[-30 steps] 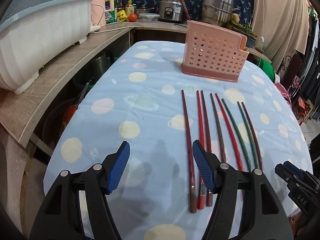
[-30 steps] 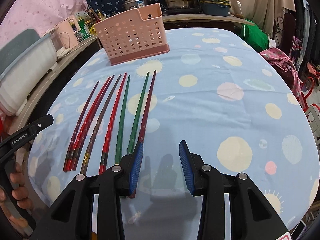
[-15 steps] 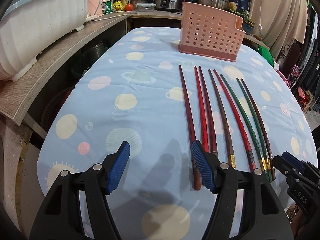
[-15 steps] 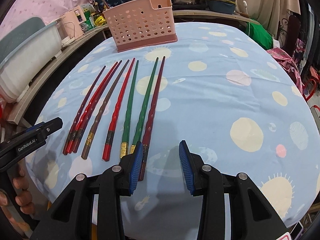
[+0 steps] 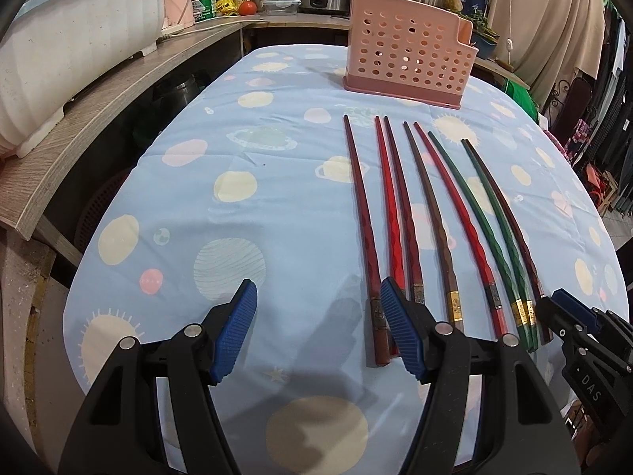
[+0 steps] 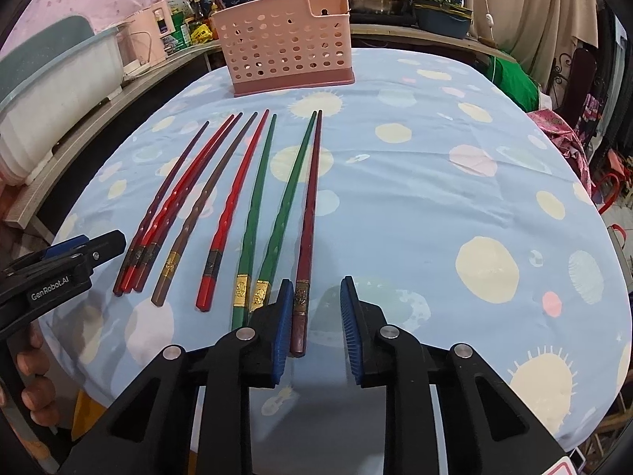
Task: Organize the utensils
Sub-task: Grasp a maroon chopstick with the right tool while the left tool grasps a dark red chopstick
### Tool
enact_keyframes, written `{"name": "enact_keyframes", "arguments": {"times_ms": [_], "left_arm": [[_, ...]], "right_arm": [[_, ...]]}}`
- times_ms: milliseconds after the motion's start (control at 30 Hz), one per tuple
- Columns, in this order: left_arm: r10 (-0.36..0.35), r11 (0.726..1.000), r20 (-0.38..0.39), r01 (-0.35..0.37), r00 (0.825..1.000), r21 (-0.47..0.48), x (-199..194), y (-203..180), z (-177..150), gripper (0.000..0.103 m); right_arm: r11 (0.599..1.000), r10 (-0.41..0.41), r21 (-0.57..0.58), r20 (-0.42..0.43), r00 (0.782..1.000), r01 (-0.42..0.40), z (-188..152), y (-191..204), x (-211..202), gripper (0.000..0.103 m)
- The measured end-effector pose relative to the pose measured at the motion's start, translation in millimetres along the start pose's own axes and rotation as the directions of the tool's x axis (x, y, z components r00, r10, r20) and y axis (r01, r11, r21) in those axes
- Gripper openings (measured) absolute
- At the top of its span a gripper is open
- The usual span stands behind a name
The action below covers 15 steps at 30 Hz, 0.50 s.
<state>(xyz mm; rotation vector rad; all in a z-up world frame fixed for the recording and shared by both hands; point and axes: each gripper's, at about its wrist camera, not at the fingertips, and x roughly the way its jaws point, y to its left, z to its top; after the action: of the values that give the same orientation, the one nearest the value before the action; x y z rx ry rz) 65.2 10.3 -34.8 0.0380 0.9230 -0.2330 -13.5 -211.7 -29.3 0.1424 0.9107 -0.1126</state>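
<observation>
Right wrist view: the right gripper has dropped lower over the tabletop and its jaws are closing, with the butt of the outermost dark red chopstick between them, not yet pinched. Looks like the first pickup is starting. The left gripper stays spread, empty. Eight faceted chopsticks lie side by side, tips toward the pink perforated utensil basket.
</observation>
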Motion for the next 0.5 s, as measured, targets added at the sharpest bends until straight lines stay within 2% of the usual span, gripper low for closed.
{"name": "enact_keyframes", "arguments": {"times_ms": [300,500], "left_arm": [[-0.002,1.000,-0.013,0.003,1.000,0.018,3.8,-7.6,-4.5,0.062],[0.005,1.000,-0.017,-0.004,1.000,0.011,5.6,-5.6,-6.5,0.061]], "right_arm": [[1.000,-0.006,0.016,0.004,1.000,0.006,-0.4,-5.8,0.0,0.009],[1.000,0.002,0.019,0.006,1.000,-0.002,-1.1,-6.1,-0.3,0.007]]}}
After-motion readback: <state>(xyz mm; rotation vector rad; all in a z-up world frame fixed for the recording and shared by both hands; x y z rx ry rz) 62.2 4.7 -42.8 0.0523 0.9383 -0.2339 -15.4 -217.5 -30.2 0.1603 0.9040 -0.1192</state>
